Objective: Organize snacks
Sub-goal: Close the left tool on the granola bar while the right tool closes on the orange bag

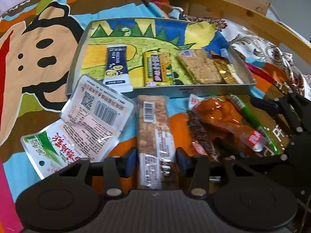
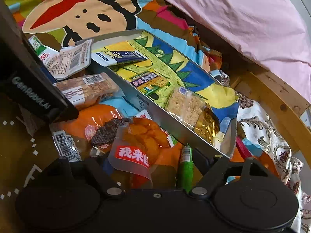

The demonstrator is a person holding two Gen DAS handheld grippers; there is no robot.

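A metal tray (image 1: 194, 88) with a dinosaur picture lies on the bed and holds a blue sachet (image 1: 116, 68), a yellow bar (image 1: 157, 69), a crumbly bar (image 1: 200, 67) and a gold packet (image 1: 226, 69). My left gripper (image 1: 156, 162) is open, its blue pads either side of a long clear-wrapped grain bar (image 1: 154, 134) in front of the tray. My right gripper (image 2: 153, 167) is open over an orange snack pack (image 2: 143, 136) and a green stick (image 2: 185, 167). The tray (image 2: 171, 124) and the grain bar (image 2: 87, 89) also show in the right wrist view.
White pouches (image 1: 93, 114) lie left of the grain bar. A dark ridged snack (image 1: 202, 134) lies beside the orange pack (image 1: 219, 116). The right gripper's body (image 1: 287, 112) is at the right. A wooden bed frame (image 2: 272, 95) and pink pillow (image 2: 243, 19) lie behind the tray.
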